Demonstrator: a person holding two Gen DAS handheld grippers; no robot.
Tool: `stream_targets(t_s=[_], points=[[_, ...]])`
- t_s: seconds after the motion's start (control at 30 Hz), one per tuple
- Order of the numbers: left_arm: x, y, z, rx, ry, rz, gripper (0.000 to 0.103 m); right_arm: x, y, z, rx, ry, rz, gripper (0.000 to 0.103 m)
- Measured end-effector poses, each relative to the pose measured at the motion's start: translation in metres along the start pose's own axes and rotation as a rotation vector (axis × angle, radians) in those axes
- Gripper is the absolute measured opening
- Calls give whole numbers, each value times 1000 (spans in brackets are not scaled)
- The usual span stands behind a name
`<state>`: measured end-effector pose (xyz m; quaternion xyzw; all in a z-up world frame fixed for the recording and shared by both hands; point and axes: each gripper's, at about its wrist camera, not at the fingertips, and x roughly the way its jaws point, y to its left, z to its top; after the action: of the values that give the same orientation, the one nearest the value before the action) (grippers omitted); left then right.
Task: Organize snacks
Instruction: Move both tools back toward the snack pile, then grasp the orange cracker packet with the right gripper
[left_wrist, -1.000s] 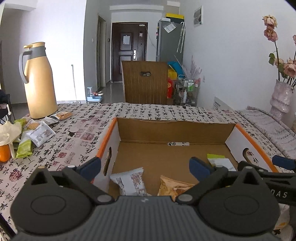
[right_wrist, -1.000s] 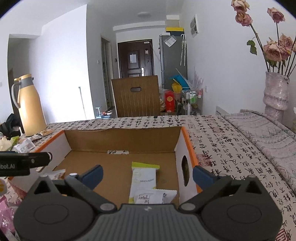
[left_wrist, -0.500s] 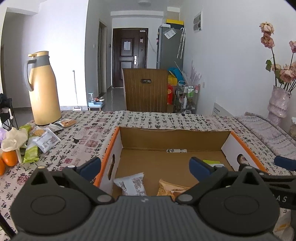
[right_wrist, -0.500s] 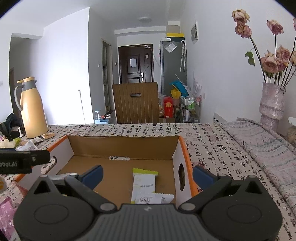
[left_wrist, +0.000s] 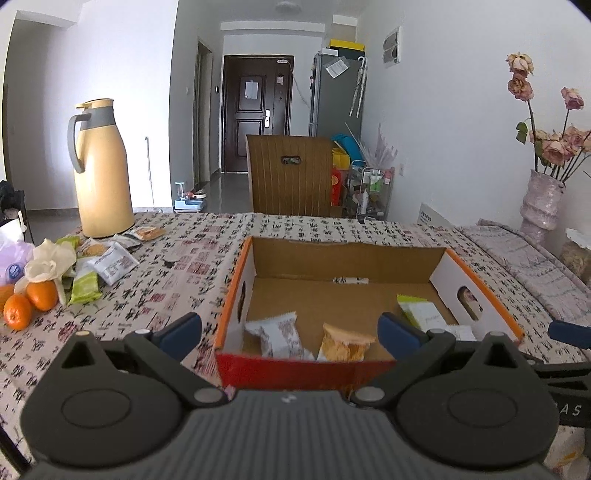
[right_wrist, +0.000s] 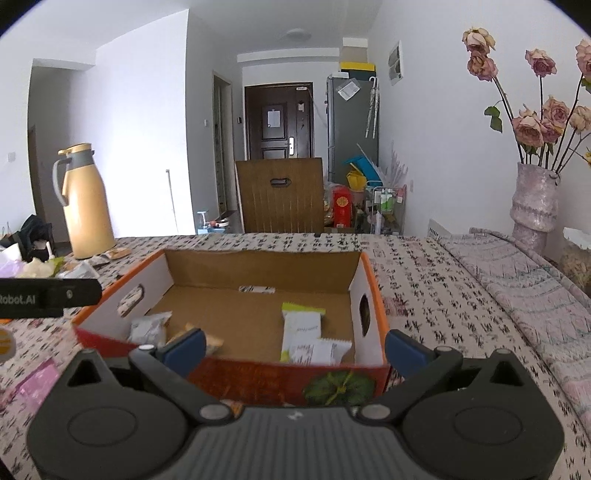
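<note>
An open cardboard box (left_wrist: 347, 254) with orange rims sits on the patterned table. Inside lie a white packet (left_wrist: 279, 334), an orange packet (left_wrist: 343, 345) and green-and-white packets (left_wrist: 424, 314). In the right wrist view the same box (right_wrist: 258, 267) holds the green-topped packet (right_wrist: 301, 325) and a white one (right_wrist: 319, 350). My left gripper (left_wrist: 290, 334) hangs open and empty before the box's near wall. My right gripper (right_wrist: 293, 350) is open and empty too, at the near right corner. Loose snack packets (left_wrist: 110, 260) lie at the table's left.
A tan thermos jug (left_wrist: 101, 173) stands at the far left, with oranges (left_wrist: 29, 301) and a crumpled wrapper near it. A vase of dried roses (right_wrist: 533, 201) stands at the right by a folded quilt (right_wrist: 517, 280). A wooden chair back (left_wrist: 290, 173) is beyond the table.
Both grippers have pulled back and risen from over the box; its red near wall now shows in both views. Both stayed open and empty.
</note>
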<state>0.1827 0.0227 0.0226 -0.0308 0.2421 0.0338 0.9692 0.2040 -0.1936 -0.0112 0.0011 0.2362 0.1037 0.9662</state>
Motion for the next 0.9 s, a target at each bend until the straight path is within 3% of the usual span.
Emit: stream_targets(t_s=[0.23,0.57,0.9], points=[[-16,12,-20,3,20,-5,103,-10,7,-15,-4,55,19,103],[-26,35,-33,-19,45,24,103,11,15,-12,23,181,51,103],[-25,45,-41,-45,73,19,103,51,22,-6,76,329,42,84]])
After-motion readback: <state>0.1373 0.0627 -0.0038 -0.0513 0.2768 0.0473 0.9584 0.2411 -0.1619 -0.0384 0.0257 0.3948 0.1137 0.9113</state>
